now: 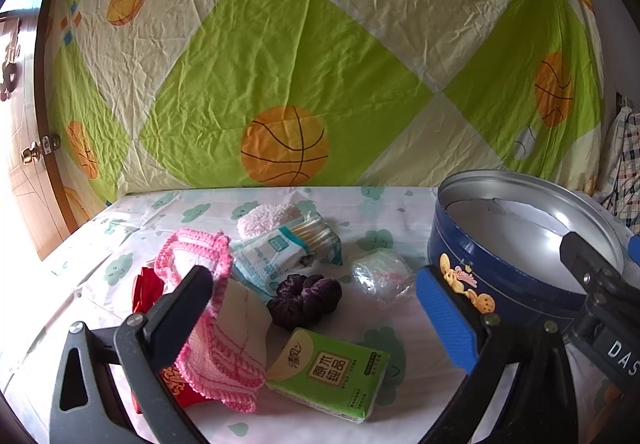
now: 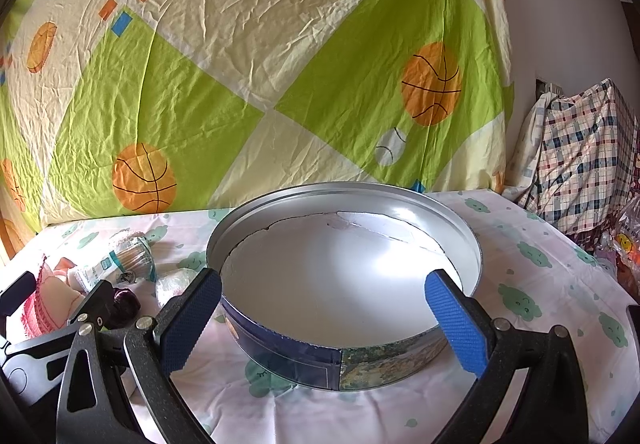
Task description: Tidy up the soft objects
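Soft items lie on the table in the left wrist view: a pink crochet piece (image 1: 216, 340), a red cloth (image 1: 146, 290), a purple scrunchie (image 1: 304, 298), a green tissue pack (image 1: 330, 374), a cotton swab pack (image 1: 292, 248), a fluffy white puff (image 1: 264, 220) and a clear wrapped bundle (image 1: 380, 276). My left gripper (image 1: 320, 304) is open above them, empty. The round blue tin (image 2: 352, 352) stands open and empty. My right gripper (image 2: 324, 316) is open at the tin's near rim, empty.
A bedsheet with basketball prints (image 1: 320, 64) hangs behind the table. A plaid cloth bundle (image 2: 580, 160) sits at the far right. A wooden door (image 1: 24, 148) is at the left. The cloud-print tablecloth (image 2: 540, 284) covers the table.
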Tool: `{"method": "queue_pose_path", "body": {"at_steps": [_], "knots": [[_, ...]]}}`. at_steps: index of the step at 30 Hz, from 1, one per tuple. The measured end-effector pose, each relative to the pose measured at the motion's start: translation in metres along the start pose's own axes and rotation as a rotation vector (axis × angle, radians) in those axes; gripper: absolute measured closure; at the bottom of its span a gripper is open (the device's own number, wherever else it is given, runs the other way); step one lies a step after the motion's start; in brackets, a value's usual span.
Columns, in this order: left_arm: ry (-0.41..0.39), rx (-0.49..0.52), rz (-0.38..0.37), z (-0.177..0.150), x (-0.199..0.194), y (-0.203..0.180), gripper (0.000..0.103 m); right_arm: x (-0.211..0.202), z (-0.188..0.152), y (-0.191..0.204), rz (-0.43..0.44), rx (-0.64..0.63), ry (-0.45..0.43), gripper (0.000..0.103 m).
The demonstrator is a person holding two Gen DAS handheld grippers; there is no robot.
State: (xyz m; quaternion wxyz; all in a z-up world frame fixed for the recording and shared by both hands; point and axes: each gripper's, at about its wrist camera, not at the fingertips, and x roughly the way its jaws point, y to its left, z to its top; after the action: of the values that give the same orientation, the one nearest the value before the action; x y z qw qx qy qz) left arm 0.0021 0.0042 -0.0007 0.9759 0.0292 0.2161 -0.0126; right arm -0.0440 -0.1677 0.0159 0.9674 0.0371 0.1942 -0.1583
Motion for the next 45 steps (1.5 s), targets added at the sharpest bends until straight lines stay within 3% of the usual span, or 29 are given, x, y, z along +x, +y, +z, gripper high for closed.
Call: {"method": "queue_pose_path", "body": {"at_steps": [45], "knots": [[0.002,-0.004,-0.002,-0.0023,0.0004,0.002,0.0,-0.0016,-0.001,0.0024,0.0,-0.017,-0.019,0.0]]}}
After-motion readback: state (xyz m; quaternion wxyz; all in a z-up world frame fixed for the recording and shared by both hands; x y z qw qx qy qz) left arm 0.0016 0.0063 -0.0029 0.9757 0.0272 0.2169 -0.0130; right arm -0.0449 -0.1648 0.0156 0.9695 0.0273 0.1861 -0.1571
